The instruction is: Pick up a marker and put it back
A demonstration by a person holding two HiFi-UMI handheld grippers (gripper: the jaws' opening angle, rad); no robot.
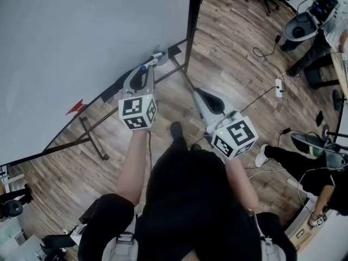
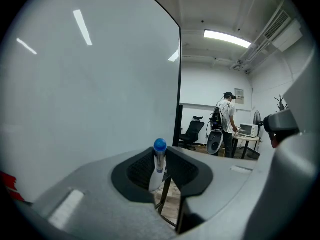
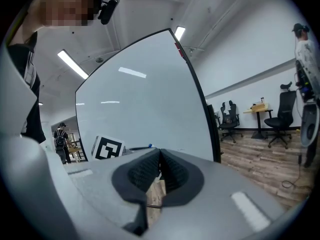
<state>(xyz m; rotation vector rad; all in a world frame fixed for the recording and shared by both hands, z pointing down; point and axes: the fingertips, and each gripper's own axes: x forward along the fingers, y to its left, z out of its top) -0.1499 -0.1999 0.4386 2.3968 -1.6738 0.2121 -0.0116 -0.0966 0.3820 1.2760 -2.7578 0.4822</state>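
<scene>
Your left tongs [image 2: 162, 173] are clamped on the white marker with the blue cap [image 2: 158, 160], which stands upright between the black ribbed pads [image 2: 141, 169], close to the large white whiteboard [image 1: 81, 48]. Your right tongs [image 3: 159, 170] are pressed together on nothing, above the wooden plank floor [image 1: 234, 64].

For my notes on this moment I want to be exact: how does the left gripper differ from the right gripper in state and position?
The left gripper is shut on a blue-capped marker; the right gripper is shut on nothing. In the head view the left gripper reaches the whiteboard's lower edge; the right gripper is over the wooden floor, apart from the board. Both point toward the whiteboard.
</scene>
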